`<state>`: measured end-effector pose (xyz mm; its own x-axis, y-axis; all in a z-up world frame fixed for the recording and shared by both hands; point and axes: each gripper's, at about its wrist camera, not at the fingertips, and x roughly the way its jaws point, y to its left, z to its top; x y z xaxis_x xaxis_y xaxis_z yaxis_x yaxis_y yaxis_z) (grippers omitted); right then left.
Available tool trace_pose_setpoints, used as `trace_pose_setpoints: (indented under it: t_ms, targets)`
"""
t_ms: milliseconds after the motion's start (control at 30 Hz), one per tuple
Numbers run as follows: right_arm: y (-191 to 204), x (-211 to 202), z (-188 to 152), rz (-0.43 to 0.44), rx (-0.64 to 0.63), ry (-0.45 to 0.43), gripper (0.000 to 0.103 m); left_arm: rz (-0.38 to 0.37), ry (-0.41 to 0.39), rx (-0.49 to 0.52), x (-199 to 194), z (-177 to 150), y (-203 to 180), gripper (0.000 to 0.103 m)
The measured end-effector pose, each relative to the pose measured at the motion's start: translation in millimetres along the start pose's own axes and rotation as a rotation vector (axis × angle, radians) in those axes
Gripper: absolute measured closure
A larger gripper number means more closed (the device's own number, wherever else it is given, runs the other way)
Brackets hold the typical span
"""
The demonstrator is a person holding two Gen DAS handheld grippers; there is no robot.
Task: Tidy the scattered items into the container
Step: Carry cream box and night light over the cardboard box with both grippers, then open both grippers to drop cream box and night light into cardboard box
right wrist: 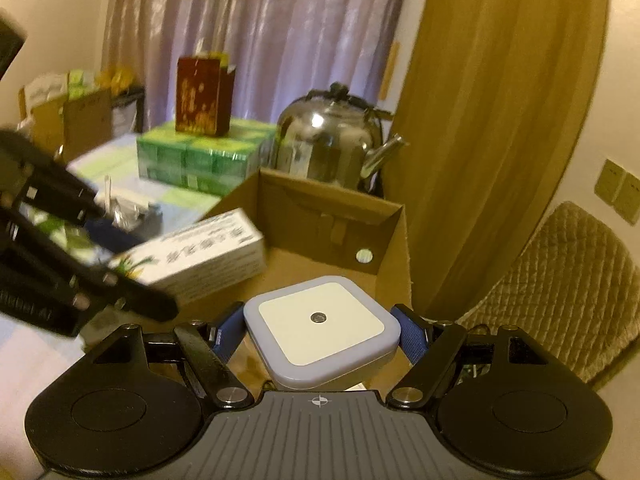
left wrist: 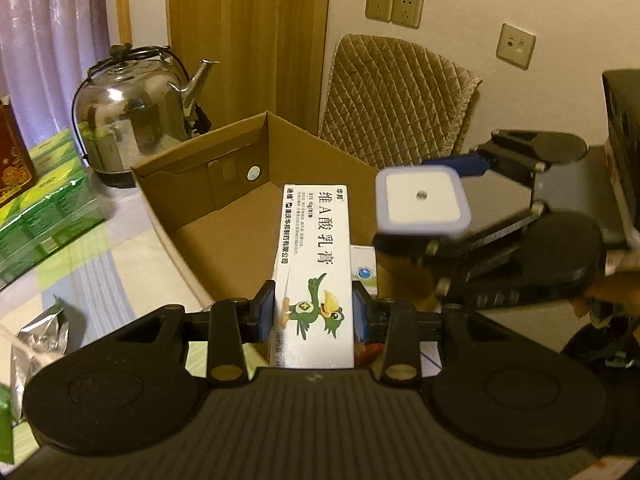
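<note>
1. While my left gripper (left wrist: 314,312) is clamped on the white ointment box (left wrist: 316,256), the box points forward over the open cardboard box (left wrist: 192,176).
2. My right gripper (right wrist: 322,334) pinches the square white night light (right wrist: 320,324) by its sides, also held above the carton.
3. Behind the carton I see a steel kettle (right wrist: 328,140) and stacked green cartons (right wrist: 204,156).
4. A crumpled foil packet (left wrist: 38,340) lies on the tablecloth (left wrist: 120,264) to the left.
</note>
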<state>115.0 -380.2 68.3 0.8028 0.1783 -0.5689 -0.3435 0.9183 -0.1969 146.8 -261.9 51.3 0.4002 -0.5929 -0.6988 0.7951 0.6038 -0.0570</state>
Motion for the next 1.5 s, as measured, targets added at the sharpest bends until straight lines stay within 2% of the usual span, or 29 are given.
trace_pose_setpoints:
  t_ms: [400,533,733,1133,1500]
  targets:
    - [1.3,48.5,-10.0,0.068,-0.179,0.107,0.028,-0.034,0.088,0.026,56.5,12.0,13.2,0.07]
    - [0.4,58.9,-7.9,0.111,-0.203,0.154,0.028,-0.038,0.111,0.034,69.1,11.7,14.1,0.07]
    - [1.6,71.4,-8.7,0.131,-0.242,0.215,0.028,-0.045,0.143,0.018,83.5,6.4,17.5,0.07]
    - [-0.9,85.5,-9.2,0.161,-0.242,0.28,0.028,-0.031,0.13,0.036,80.5,7.0,17.6,0.07]
    - [-1.8,88.3,-7.6,0.171,-0.214,0.311,0.028,-0.013,0.069,-0.003,50.8,4.4,28.4,0.065]
